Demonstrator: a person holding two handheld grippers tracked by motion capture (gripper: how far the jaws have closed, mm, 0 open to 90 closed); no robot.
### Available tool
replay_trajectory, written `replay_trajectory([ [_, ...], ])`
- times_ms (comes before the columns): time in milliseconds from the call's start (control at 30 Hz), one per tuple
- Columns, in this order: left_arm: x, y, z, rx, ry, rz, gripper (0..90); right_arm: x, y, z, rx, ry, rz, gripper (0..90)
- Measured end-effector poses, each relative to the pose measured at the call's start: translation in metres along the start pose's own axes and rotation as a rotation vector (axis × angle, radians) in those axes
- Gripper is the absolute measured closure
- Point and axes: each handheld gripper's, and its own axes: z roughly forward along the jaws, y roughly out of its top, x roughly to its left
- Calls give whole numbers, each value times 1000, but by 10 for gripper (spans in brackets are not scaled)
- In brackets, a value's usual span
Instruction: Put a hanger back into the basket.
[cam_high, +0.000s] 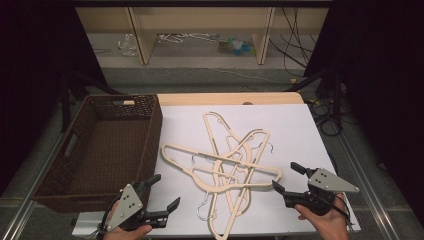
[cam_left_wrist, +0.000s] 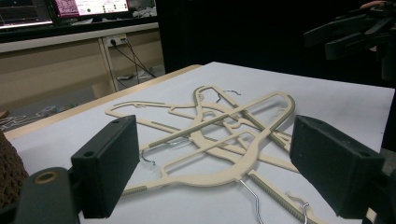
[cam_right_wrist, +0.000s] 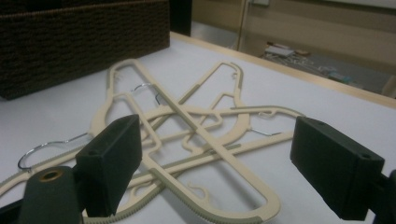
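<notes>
White tabletop: tangled cream hangers, brown wicker basket alongside. My left gripper and right gripper both gape, holding nothing. Approach stage, I judge; next, pinch one topmost hanger free.

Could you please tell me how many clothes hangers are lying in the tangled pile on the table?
About 4 hangers, all crossed in one pile mid-table: one runs left to right, one far to near, one arcs on the right, one lies nearest the front edge. The overlap may hide another.
</notes>
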Motion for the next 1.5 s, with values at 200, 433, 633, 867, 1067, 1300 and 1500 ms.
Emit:
replay_trajectory([
  [200, 0, 0, 0, -1, 4, 0, 160, -9, 9, 12, 48, 33, -31, 187],
  [433, 1, 0, 1, 0, 3, 0, 159, -18, 19, 40, 141, 67, -39, 171],
  [633, 0, -1, 1, 7, -2, 0, 159, -26, 17, 70, 250, 109, -92, 241],
  [867, 0, -1, 2, 8, -6, -3, 159, -35, 9, 99, 372, 143, -104, 303],
  [1067, -1, -1, 2, 12, -4, -1, 159, -37, 4, 113, 421, 146, -91, 368],
  [1300, -2, -2, 3, 23, -5, 6, 159, -41, -1, 126, 491, 174, -138, 477],
  [1500, -2, -3, 4, 34, -13, 18, 160, -41, -5, 127, 559, 178, -151, 577],
])
